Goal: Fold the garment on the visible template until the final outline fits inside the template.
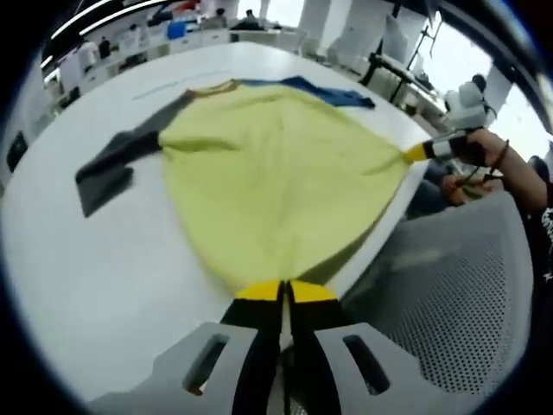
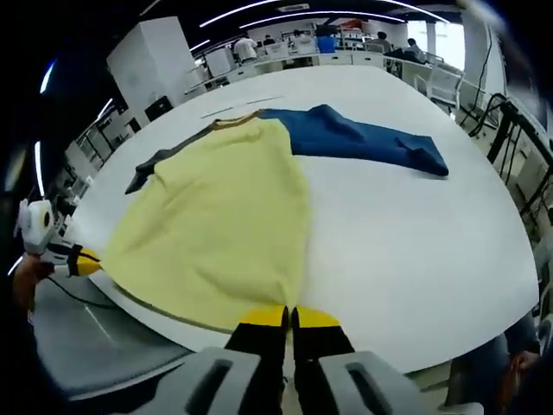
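The left gripper and right gripper, jaws closed, each pinch the yellow shirt's hem; uneven pulling could drag it off the table.

Garment on table, tools at hem.

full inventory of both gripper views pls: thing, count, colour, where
garment: 1, yellow body with a grey sleeve and a blue sleeve, spread flat on the table, hem pulled toward the near edge
table: 1, white, under the garment
mesh chair: 1, grey, beside the table's near edge in the left gripper view
desks and people: several, far background, too small to detail
left gripper: 1, black jaws with yellow tips, shut on the garment hem
right gripper: 1, same colours, shut on the other hem corner
person's hand: 1, holding the right gripper
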`<act>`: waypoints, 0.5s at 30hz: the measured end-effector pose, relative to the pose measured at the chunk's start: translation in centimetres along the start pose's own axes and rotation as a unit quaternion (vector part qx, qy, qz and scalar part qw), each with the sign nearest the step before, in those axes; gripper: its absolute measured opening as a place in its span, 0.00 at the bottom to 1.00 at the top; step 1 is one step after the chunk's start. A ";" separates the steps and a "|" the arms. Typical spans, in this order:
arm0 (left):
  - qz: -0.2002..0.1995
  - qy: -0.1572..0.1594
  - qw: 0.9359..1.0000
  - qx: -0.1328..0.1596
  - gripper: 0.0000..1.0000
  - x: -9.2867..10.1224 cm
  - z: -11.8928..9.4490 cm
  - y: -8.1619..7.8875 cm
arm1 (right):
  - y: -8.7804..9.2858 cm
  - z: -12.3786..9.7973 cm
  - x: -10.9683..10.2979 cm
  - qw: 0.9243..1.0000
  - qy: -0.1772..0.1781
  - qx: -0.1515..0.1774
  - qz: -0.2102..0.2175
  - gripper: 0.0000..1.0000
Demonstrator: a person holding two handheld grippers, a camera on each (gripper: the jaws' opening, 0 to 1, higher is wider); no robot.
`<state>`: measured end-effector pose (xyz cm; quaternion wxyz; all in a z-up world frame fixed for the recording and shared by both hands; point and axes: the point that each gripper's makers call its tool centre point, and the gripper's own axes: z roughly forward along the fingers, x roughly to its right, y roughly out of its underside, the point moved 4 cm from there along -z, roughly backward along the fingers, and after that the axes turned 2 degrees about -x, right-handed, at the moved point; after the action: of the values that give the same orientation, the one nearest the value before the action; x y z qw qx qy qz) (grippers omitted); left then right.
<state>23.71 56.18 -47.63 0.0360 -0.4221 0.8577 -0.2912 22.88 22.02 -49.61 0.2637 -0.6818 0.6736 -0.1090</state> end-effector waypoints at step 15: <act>-0.016 -0.009 1.000 0.014 0.06 -0.8 -0.9 1.0 | 0.1 0.4 0.3 1.000 0.007 0.002 0.006 0.00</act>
<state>23.27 57.65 -47.58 0.0452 -0.4380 0.8464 -0.2996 23.02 21.82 -50.05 0.2605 -0.6764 0.6796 -0.1134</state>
